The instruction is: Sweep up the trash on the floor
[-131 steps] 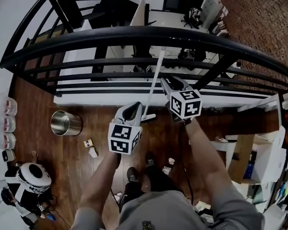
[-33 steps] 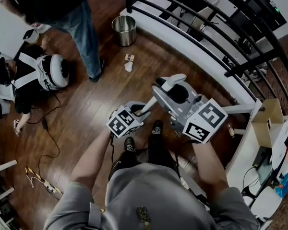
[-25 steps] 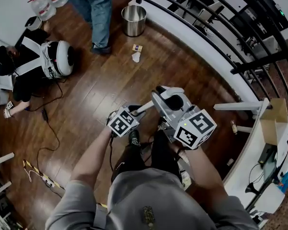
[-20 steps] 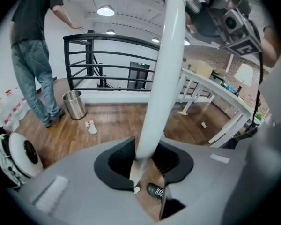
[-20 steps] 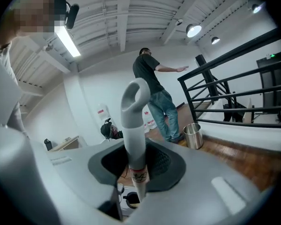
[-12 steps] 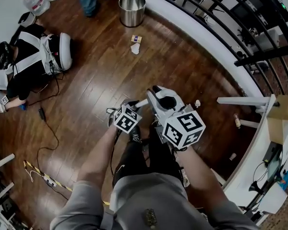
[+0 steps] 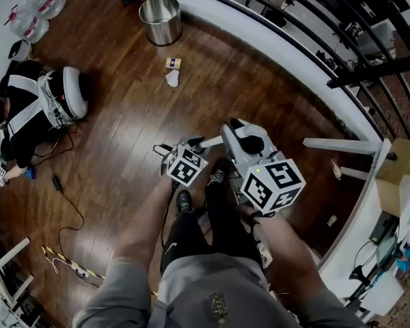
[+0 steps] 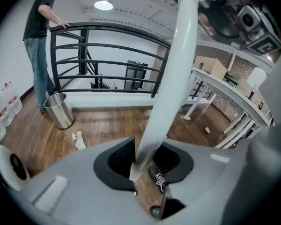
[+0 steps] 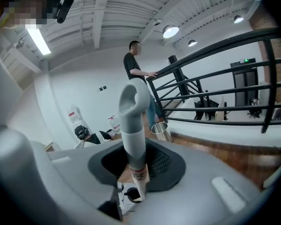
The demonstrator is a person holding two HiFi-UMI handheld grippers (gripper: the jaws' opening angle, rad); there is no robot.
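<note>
Left gripper (image 8: pixel 147 171) held the white broom handle (image 8: pixel 171 78) between its jaws, which were just easing open around it. Right gripper (image 9: pixel 136 175) was clamped at a narrow gap on the handle's grey top end, and the hanging loop there stood out past the jaws. Both hung over the dark wooden floor (image 7: pixel 123 156), just ahead of my shoes. Near the floor's far edge stood a steel bin (image 7: pixel 159 19). The trash, a small box (image 7: pixel 173 63) and a crumpled white scrap (image 7: pixel 171 78), lay side by side near the bin, well apart from both grippers. A black railing (image 7: pixel 294 46) curved along that far edge to the right.
</note>
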